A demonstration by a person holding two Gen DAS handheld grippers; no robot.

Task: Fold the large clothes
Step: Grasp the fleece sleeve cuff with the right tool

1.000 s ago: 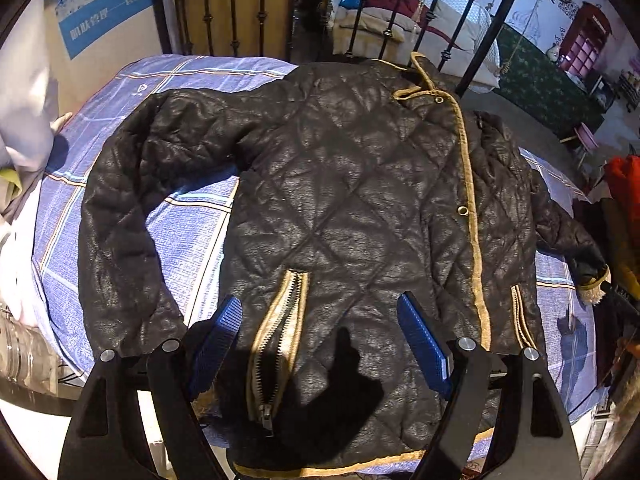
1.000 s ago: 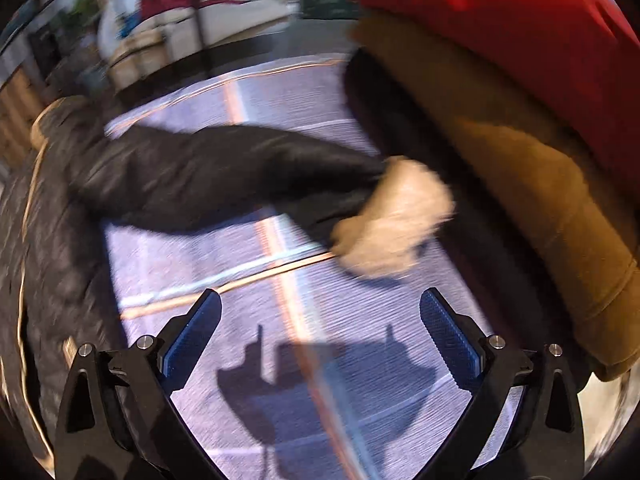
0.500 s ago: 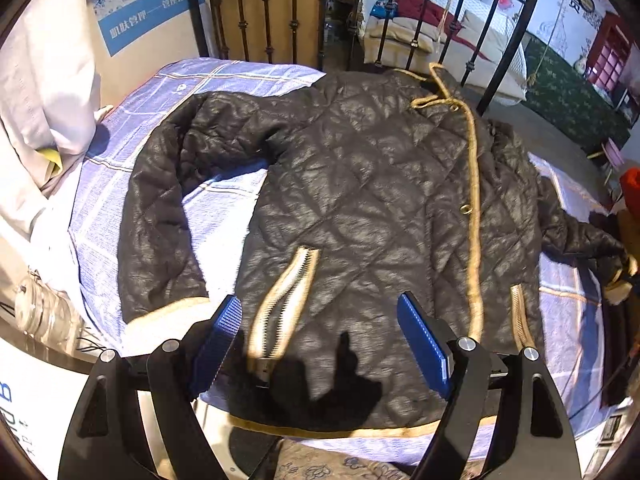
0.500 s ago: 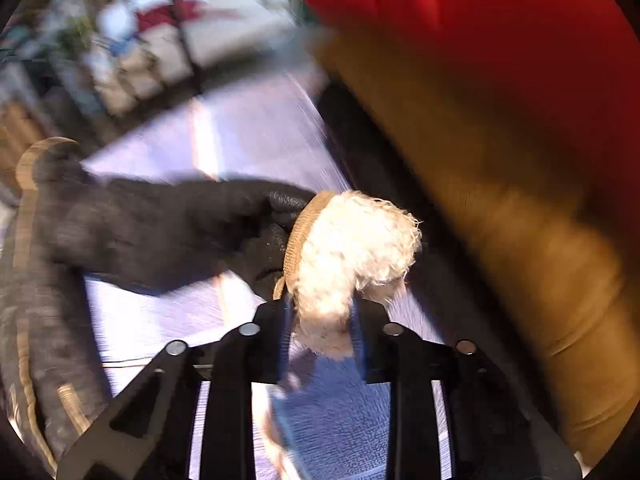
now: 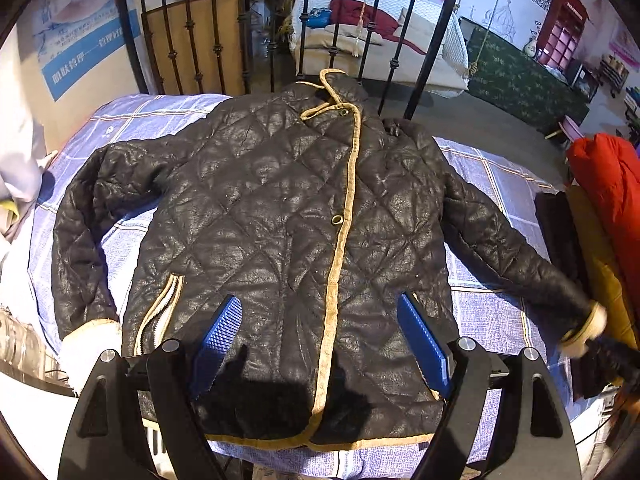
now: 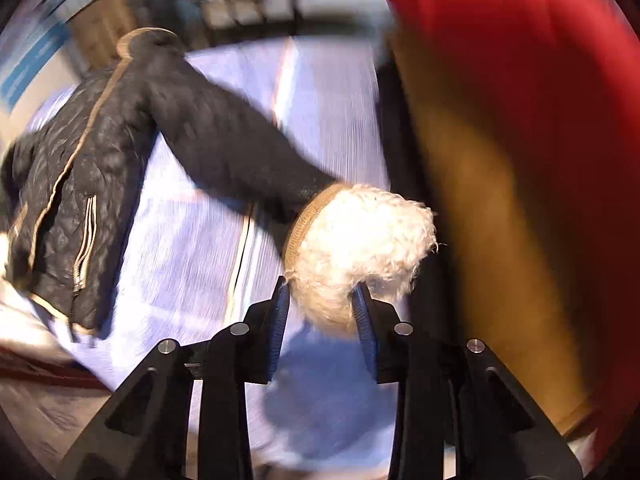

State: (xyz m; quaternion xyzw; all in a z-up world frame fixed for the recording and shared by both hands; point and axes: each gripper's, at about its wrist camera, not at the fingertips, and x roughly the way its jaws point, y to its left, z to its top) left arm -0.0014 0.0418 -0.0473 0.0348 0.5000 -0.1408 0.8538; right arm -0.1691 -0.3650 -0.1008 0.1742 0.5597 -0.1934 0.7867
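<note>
A black quilted jacket (image 5: 280, 208) with tan trim lies front up on the bed, both sleeves spread out. Above its lower hem hangs my left gripper (image 5: 318, 304), open, with nothing between the blue pads. My right gripper (image 6: 320, 288) grips the fluffy white cuff (image 6: 360, 236) of the jacket's right sleeve (image 6: 224, 148); both pads touch the fleece while the jaws are opening slightly. The sleeve is stretched out from the jacket body (image 6: 72, 168). In the left wrist view that cuff (image 5: 588, 324) is at the far right. The other sleeve's pale cuff (image 5: 92, 340) rests near the bed's left edge.
The blue checked sheet (image 5: 488, 184) covers the bed. A stack of folded clothes, red (image 5: 608, 184) over mustard (image 5: 592, 248), sits along the bed's right side, close to the held cuff. A black iron headboard (image 5: 248, 40) stands behind. White fabric (image 5: 16, 152) bulges at the left.
My right gripper went from wide open above the sheet to closed on the fluffy cuff, and drew the sleeve out straight. The left gripper, still open, moved right so it hangs over the jacket's middle.
</note>
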